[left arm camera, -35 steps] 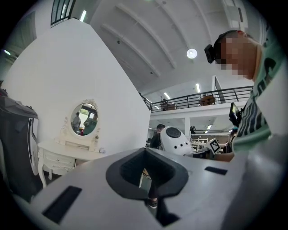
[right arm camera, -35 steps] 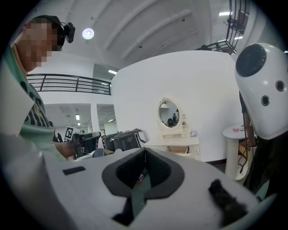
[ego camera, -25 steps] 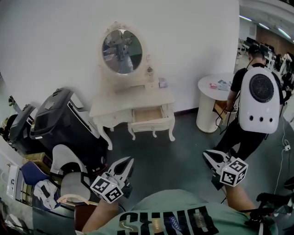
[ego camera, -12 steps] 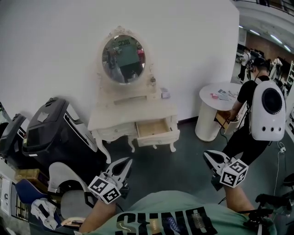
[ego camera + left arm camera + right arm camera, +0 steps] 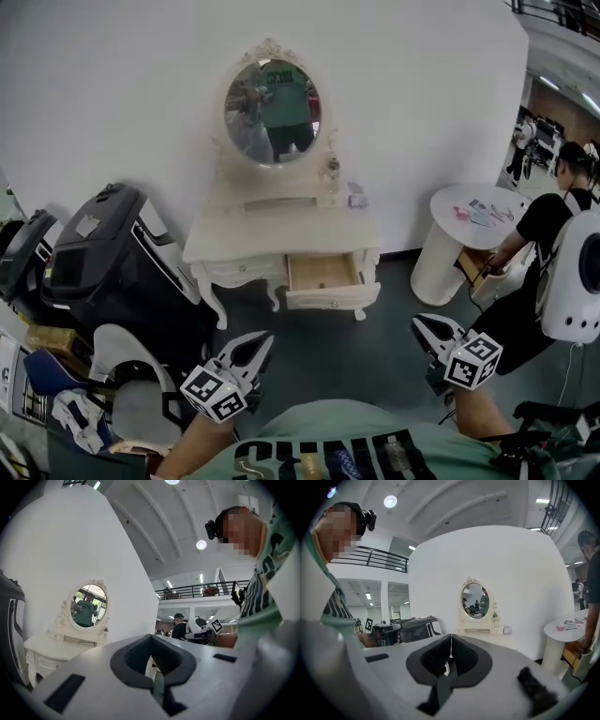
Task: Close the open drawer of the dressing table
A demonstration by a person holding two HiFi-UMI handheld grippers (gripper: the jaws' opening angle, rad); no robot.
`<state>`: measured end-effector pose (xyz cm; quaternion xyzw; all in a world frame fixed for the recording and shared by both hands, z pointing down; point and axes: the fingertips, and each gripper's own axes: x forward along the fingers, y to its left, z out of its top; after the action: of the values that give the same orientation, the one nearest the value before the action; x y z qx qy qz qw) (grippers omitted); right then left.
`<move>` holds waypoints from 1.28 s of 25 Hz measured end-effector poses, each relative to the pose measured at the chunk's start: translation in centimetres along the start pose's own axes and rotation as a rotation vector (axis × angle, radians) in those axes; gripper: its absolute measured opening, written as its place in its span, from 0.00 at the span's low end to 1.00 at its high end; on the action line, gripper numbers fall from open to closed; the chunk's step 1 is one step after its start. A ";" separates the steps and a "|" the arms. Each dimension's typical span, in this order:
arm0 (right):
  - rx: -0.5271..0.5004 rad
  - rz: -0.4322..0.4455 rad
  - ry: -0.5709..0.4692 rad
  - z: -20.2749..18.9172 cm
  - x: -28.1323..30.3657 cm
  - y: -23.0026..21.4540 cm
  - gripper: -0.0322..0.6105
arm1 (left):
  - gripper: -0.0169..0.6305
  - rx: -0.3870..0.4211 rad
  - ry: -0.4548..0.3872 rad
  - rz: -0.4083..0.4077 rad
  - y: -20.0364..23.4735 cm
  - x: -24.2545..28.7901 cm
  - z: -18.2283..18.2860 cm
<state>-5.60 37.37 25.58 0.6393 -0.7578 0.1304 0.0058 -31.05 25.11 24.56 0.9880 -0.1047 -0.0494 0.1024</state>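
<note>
Showing 1 dressing table [image 5: 281,232] | 1 drawer [image 5: 332,298], open | left gripper [image 5: 264,340], right gripper [image 5: 417,324] closed

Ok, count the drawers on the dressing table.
2: the open drawer on the dressing table's right half in the head view, the shut drawer left of it. Others may be hidden.
</note>
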 end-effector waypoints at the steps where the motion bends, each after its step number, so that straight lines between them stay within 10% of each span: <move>1: -0.004 0.022 0.005 0.2 0.8 -1.2 0.07 | 0.04 0.000 -0.004 0.022 0.3 0.9 -0.1; 21: -0.090 0.329 0.029 5.6 8.4 -20.8 0.07 | 0.04 -0.036 -0.022 0.283 -0.9 20.6 -2.8; 32: -0.100 0.274 0.074 6.1 18.3 -21.1 0.07 | 0.04 -0.066 -0.039 0.210 10.9 22.7 -2.1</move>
<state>12.52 15.30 26.87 0.5233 -0.8429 0.1155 0.0477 -10.83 10.17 27.22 0.9665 -0.2077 -0.0609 0.1376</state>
